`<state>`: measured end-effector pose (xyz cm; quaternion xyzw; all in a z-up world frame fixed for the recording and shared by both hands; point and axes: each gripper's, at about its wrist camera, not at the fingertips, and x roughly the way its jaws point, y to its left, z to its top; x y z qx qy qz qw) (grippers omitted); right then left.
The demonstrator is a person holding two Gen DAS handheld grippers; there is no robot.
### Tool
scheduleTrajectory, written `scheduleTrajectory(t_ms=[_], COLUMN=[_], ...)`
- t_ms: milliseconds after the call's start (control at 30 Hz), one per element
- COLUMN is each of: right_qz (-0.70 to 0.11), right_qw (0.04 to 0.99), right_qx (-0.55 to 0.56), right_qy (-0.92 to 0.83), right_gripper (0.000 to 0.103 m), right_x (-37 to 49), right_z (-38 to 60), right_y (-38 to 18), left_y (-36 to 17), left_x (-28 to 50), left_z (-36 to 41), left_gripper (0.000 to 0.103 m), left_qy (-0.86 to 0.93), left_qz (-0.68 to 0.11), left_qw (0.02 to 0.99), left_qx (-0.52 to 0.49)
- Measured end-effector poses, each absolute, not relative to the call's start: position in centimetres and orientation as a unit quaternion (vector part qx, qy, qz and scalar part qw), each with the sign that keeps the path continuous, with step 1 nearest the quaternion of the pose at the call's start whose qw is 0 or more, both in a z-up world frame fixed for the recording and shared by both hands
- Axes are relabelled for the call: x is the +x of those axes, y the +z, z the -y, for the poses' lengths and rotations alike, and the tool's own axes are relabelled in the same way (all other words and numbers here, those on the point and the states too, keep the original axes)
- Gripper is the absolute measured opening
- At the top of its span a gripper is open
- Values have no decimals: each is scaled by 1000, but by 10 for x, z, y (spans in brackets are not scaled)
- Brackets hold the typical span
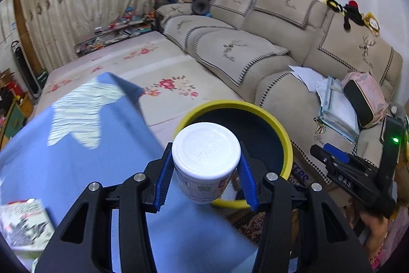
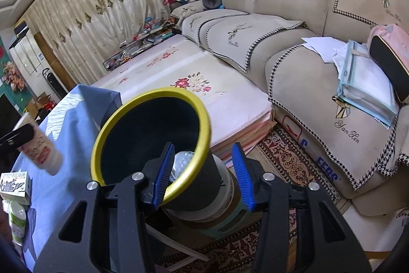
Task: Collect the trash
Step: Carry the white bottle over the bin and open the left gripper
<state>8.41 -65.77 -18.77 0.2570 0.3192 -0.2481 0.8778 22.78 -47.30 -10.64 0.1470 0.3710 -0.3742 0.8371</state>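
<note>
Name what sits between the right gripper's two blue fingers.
In the right wrist view, the yellow-rimmed bin's near rim and black wall fill the gap of the open right gripper; neither finger visibly touches it.

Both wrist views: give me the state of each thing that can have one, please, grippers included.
Left gripper: shut on the cup, held near the bin's rim.
Cup: gripped by its sides, tilted, not yet in the bin.
Right gripper: open, one of its fingers inside the bin's rim, one outside.
Bin: open-topped, tilted toward the camera; contents hard to make out.
Box: on the blue cloth, untouched.
</note>
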Motion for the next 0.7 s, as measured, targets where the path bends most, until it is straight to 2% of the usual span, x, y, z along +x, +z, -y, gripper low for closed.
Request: scheduleTrajectory(t_ms=[367,467,533,700], right_qz=[-320,-323,-324,-326], right_qw=[866,865,865,868], right_qx=[279,280,280,276], right_qy=[-265,-264,-261,-253], right_gripper=[45,45,45,46], right_x=[71,72,73,76], right_z=[681,682,681,672], right_y=[-201,-203,-204,-202], left_y=[-167,-170,-167,-136], left_x=[254,256,253,233], left_z=[550,549,544,501], left_gripper=[48,71,72,84], left_qy=[-373,-364,-361,-354], left_qz=[-409,-403,-397,-375], left_qw=[817,824,829,847], left_qx=[164,161,157,129])
